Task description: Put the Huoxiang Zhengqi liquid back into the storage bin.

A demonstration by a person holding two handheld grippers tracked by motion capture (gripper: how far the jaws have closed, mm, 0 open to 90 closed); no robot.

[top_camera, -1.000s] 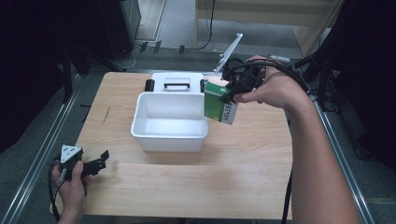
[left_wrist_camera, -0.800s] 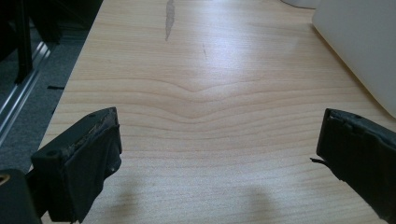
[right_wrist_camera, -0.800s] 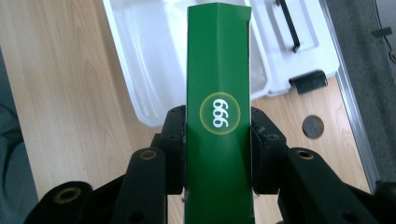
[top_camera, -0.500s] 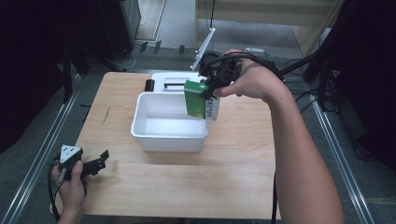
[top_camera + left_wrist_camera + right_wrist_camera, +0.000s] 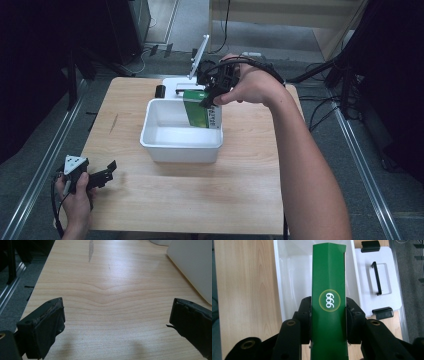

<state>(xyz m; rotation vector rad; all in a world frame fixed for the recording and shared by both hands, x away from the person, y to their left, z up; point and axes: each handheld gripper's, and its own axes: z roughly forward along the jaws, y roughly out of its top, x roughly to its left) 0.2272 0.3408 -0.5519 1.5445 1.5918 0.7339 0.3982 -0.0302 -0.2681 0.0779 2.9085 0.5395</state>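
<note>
Overhead, our right gripper (image 5: 212, 95) clamps the green cardboard box (image 5: 197, 109) inside the white plastic bin (image 5: 175, 145); its own camera reveals "999". Our left gripper (image 5: 102, 176) rests agape.

Carton (image 5: 328, 290): green, with a white side panel bearing dark print and a yellow-ringed green circle marked "999" in white between the black jaws. Bin (image 5: 170, 137) beyond the jaws: white. Lid (image 5: 378, 277) beside it: white, with black handle and black clasps. Tabletop (image 5: 105, 290): light wood grain, one dark streak. Left gripper (image 5: 100, 176): black, grey plate on top.
</note>
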